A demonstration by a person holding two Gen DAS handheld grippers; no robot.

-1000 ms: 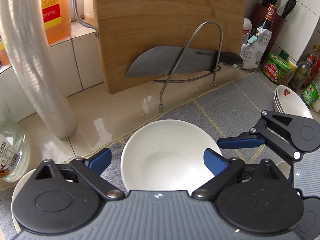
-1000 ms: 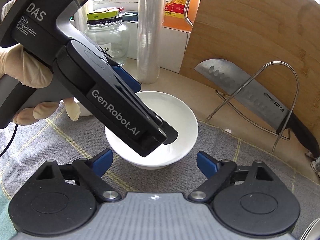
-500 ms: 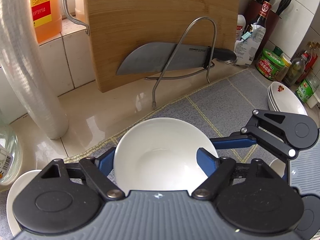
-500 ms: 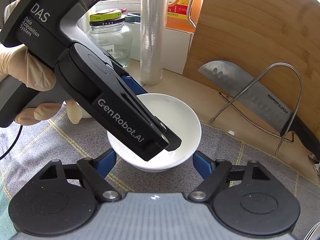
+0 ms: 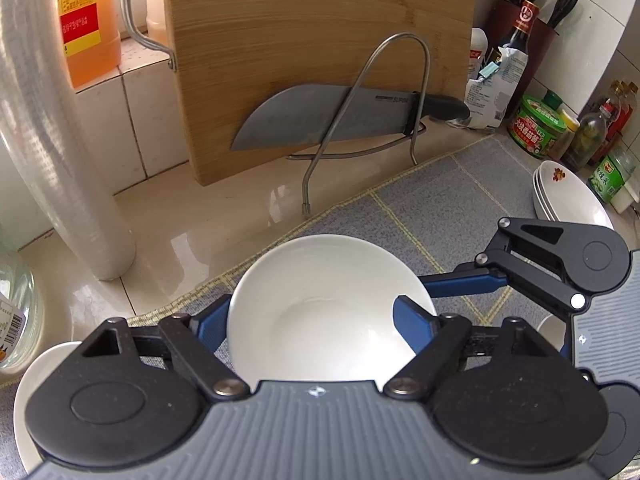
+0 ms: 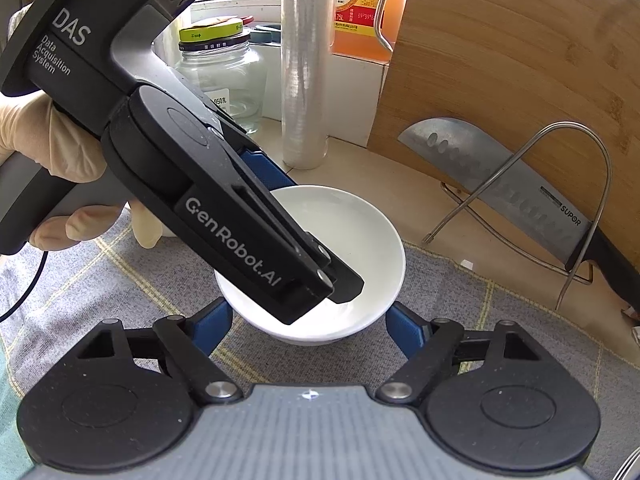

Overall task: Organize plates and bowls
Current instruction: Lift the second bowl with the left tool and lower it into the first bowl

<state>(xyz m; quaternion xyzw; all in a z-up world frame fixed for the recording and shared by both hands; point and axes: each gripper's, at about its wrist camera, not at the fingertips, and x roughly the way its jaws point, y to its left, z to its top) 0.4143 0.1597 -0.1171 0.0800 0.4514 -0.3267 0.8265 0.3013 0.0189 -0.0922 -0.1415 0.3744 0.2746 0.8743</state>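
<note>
A white bowl [image 5: 328, 308] stands on the grey checked mat [image 5: 460, 192], close under the left wrist camera. My left gripper [image 5: 312, 324] is shut on it: one blue finger [image 5: 210, 326] sits outside the left rim, the other [image 5: 414, 320] lies over the right rim. In the right wrist view the same bowl [image 6: 360, 232] lies partly under the left gripper's body, held by a gloved hand [image 6: 48, 140]. My right gripper [image 6: 308, 328] is shut on the bowl's near side, a blue pad [image 6: 214, 326] against each flank. Its finger [image 5: 460, 284] meets the bowl's right rim.
A stack of white flowered plates [image 5: 568, 196] sits at the mat's right edge, a white dish [image 5: 32, 384] at lower left. Behind stand a wooden cutting board [image 5: 320, 40], a knife [image 5: 328, 116] in a wire rack, a film roll [image 5: 60, 140], a glass jar [image 6: 220, 72] and condiment bottles [image 5: 592, 132].
Both grippers' jaws have closed inward from a wider stance until their blue pads meet the bowl. The bowl and both hands have kept their places.
</note>
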